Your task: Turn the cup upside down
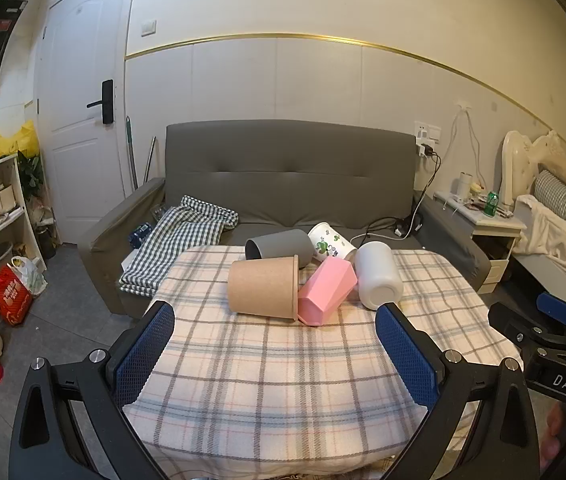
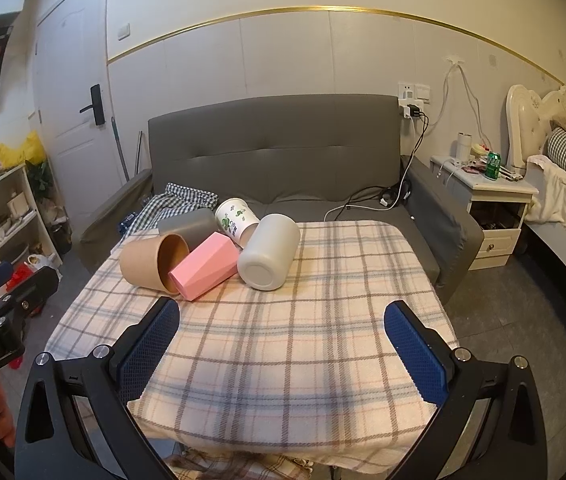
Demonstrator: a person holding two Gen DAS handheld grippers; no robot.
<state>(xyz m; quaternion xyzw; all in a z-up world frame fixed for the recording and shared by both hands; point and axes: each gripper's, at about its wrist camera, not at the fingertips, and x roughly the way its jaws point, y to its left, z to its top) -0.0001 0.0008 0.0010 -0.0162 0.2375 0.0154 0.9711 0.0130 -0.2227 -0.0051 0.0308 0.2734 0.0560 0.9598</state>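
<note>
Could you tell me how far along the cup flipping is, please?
Nothing looks done: the brown cup, pink cup, white cup, gray cup and printed cup all lie sideways. Both the left tongs and right tongs are open, empty. Every flip remains.

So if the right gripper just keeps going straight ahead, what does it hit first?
Probably the white cup, lying on its side with its base toward the right gripper. Only bare tablecloth lies before it. The pink cup sits left of that line, though depth is uncertain.
</note>
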